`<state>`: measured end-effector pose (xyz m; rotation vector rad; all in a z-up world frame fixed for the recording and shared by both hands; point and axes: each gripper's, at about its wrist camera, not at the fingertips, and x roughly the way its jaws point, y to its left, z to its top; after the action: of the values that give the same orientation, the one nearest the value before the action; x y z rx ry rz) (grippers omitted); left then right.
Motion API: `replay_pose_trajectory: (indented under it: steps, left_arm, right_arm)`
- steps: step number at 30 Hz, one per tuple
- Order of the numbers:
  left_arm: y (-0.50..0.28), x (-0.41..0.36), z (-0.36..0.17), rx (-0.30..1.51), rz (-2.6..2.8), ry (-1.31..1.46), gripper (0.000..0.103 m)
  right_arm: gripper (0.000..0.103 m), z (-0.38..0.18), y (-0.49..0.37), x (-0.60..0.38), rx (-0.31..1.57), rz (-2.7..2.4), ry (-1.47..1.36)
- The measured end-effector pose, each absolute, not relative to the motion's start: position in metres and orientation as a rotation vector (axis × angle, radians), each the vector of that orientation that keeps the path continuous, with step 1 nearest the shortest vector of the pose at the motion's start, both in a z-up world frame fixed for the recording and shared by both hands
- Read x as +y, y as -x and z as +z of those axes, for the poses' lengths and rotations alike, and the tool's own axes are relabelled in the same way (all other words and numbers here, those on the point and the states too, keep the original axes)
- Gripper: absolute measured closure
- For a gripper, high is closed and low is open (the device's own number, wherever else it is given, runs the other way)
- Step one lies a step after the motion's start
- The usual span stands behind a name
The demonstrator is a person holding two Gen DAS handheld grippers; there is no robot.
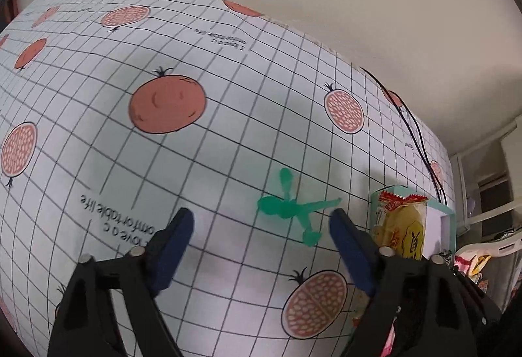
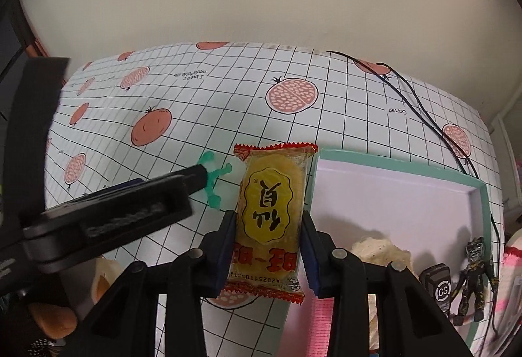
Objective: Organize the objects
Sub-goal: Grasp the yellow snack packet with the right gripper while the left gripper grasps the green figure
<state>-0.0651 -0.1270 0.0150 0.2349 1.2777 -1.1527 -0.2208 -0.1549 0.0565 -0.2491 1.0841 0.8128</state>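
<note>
1. Progress: partway, judged from present layout. Shallow teal-rimmed box with white interior [image 2: 401,194] already holding a cream crinkled item [image 2: 380,251], a small dark canister marked "CS" [image 2: 438,287] and a dark jointed figurine [image 2: 473,278], all near its close wall.

2. Right gripper [image 2: 268,246]: clamped on a yellow snack packet with red crimped ends [image 2: 272,216], blue pads pressing both long edges. Packet held upright, above the grid-patterned tablecloth with pomegranate prints [image 2: 228,102], just beside the box's left rim, not yet inside.

3. Left gripper [image 1: 261,223]: spread wide, holding nothing. Hovering close over a small translucent green plastic toy with fan-like blades [image 1: 290,207], lying on the cloth between the fingertips and slightly beyond them. Contact with the toy not discernible.

4. Outstanding: packet to be carried right and set into the box; green toy to be grasped and placed likewise.

5. Other: black cables [image 2: 424,115] trailing across the cloth behind the box. Blurred pink and orange items at the lower frame edges, unidentifiable.
</note>
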Motion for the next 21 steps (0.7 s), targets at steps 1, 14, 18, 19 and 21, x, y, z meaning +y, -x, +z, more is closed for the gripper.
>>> replay_pose_trajectory:
  steps: [1,14,18,19,21]
  left_arm:
    - [0.067,-0.129,0.015,1.276,-1.154,-0.242,0.019]
    - [0.084,-0.140,0.015,1.256,-1.174,-0.288,0.064]
    - [0.090,-0.140,0.020,1.237,-1.182,-0.302,0.081]
    - [0.091,-0.140,0.021,1.234,-1.181,-0.304,0.082]
    - [0.091,-0.139,0.020,1.232,-1.183,-0.306,0.082]
  right_arm:
    - [0.063,0.057,0.220,-0.155,1.086,0.814,0.245]
    - [0.063,0.060,0.217,-0.163,1.091,0.886,0.228]
    - [0.063,0.059,0.217,-0.165,1.095,0.894,0.232]
    - [0.063,0.059,0.217,-0.165,1.096,0.896,0.234]
    - [0.063,0.059,0.217,-0.166,1.099,0.902,0.235]
